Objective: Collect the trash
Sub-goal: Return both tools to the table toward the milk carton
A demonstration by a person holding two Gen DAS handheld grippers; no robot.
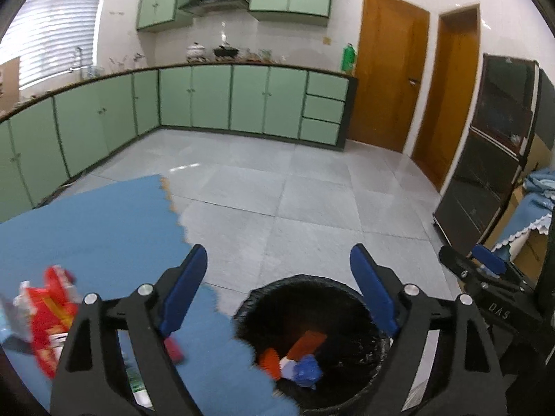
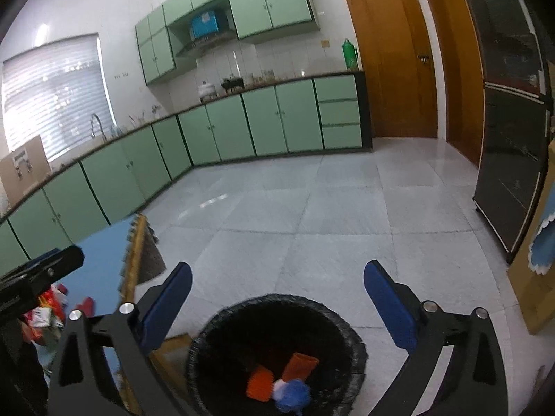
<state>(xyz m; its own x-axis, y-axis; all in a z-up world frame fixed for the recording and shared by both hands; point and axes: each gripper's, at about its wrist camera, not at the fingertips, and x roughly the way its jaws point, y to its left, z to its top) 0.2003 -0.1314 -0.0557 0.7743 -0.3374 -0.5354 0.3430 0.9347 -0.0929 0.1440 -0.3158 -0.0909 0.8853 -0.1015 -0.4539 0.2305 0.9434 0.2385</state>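
Observation:
A black bin point(image 1: 263, 289) lined with a black bag stands on the floor beside a blue foam mat point(image 1: 86, 235). Inside lie orange packets point(image 1: 307, 341) and a crumpled blue-and-white scrap point(image 1: 307, 371). My left gripper point(image 1: 277, 256) hangs over the bin, open, nothing between its blue pads. My right gripper point(image 2: 277, 270) is also open and empty above the bin point(image 2: 277, 298), where the orange packets point(image 2: 300, 365) and the blue scrap point(image 2: 293, 395) show. Red wrappers point(image 1: 48, 308) lie on the mat to the left; the right wrist view shows these wrappers point(image 2: 45, 312) too.
Green base cabinets point(image 1: 208, 97) line the far and left walls. Two wooden doors point(image 1: 388, 76) and a tall black cabinet point(image 1: 492, 145) stand at the right. Grey tiled floor point(image 1: 312, 190) stretches beyond the bin. A cloth-covered piece of furniture point(image 1: 534, 208) sits at the far right.

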